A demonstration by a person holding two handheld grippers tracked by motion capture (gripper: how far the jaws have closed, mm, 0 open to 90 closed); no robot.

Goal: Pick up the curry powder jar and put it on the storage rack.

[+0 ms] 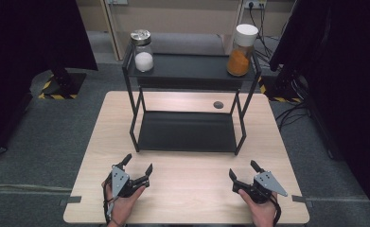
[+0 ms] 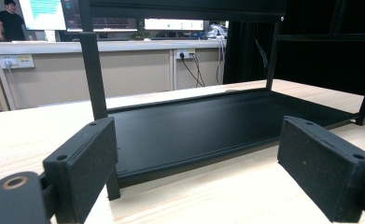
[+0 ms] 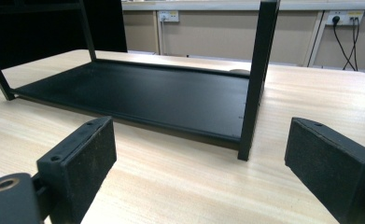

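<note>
A: Log entry, high view. L gripper (image 1: 138,167) sits low over the table (image 1: 187,198) near its front edge, left of centre. Jaws spread wide, nothing btwn them.

B: Confirmed in left gripper view: both black pads (image 2: 84,163) well apart, bare wood btwn. R side?

A: R gripper (image 1: 244,171) mirrors it, front-right of table, jaws likewise released and empty. Right gripper view shows pads (image 3: 80,161) far apart over tabletop.

B: Nearest item to both?

A: Black two-tier rack (image 1: 187,132), centred on table, just beyond the grippers. Lower shelf rests flat on the wood; neither gripper touches it. L gripper faces its front-left post (image 2: 94,79); R gripper faces the front-right post (image 3: 255,79).

B: Load on the rack?

A: Top shelf only. Glass jar w/ metal lid (image 1: 142,50), white contents, at left end. Jar w/ white lid (image 1: 242,49), orange powder, at right end. Both upright, well apart. Lower shelf (image 2: 208,126) bare.

B: Anything else on the table?

A: Small dark round grommet (image 1: 218,105) behind the rack, right of centre. Hands hold the grippers from the bottom edge; cable trails off the L gripper.

B: Bkgd, left gripper view: counter w/ wall sockets, screens, a person standing far left. Noted.
</note>
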